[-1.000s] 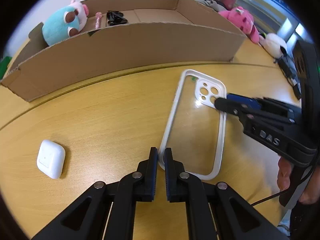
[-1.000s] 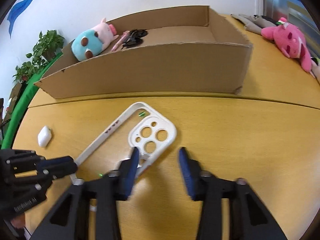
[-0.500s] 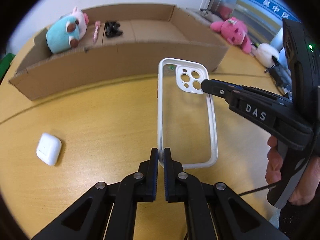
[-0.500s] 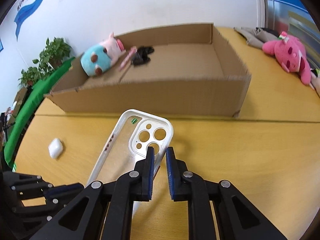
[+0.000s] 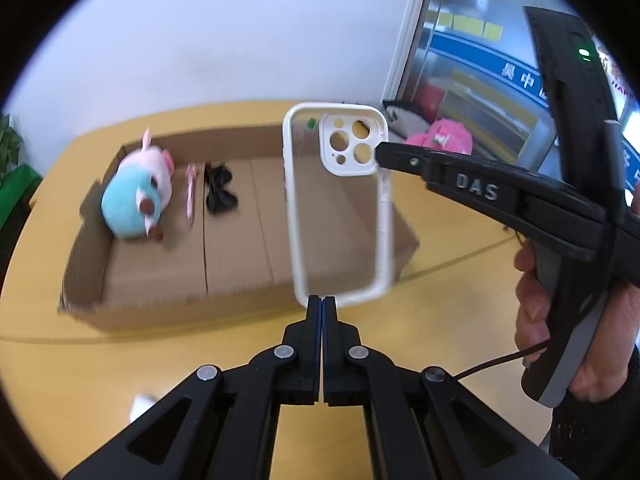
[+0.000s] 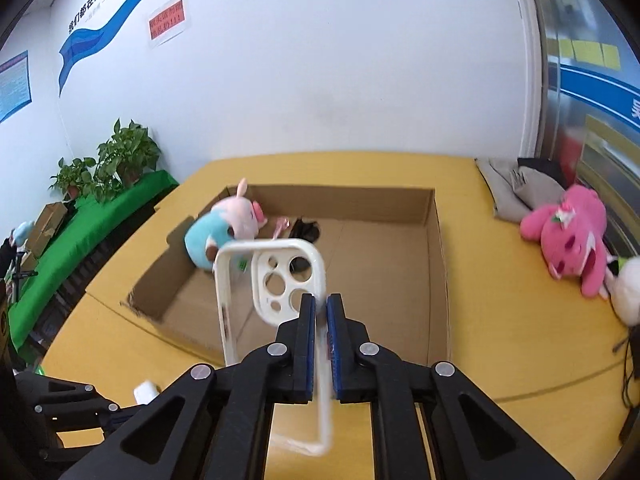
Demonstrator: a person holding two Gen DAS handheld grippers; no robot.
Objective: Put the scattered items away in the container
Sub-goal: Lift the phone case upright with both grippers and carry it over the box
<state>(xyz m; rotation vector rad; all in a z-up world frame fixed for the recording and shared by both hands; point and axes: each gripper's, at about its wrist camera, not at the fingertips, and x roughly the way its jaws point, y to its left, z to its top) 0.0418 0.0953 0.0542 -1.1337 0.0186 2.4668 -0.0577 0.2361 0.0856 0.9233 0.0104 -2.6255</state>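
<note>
Both grippers hold a clear phone case with a white rim (image 5: 336,184) in the air above the front wall of the cardboard box (image 5: 224,304). My left gripper (image 5: 321,304) is shut on its bottom edge. My right gripper (image 6: 321,308) is shut on its camera-end side edge; the case shows there too (image 6: 280,276). In the left wrist view the right gripper (image 5: 384,152) comes in from the right. The box (image 6: 440,264) holds a blue-pink plush (image 5: 136,192), a pink pen (image 5: 191,196) and a black bow (image 5: 218,192).
A white earbud case (image 6: 145,393) lies on the yellow table (image 6: 520,320) in front of the box; it shows at the bottom of the left wrist view (image 5: 140,406). A pink plush (image 6: 572,236), a white plush and grey cloth lie right of the box.
Both grippers have lifted the phone case off the table and carried it up and forward over the box's front wall. The right gripper closed on the case a second ago.
</note>
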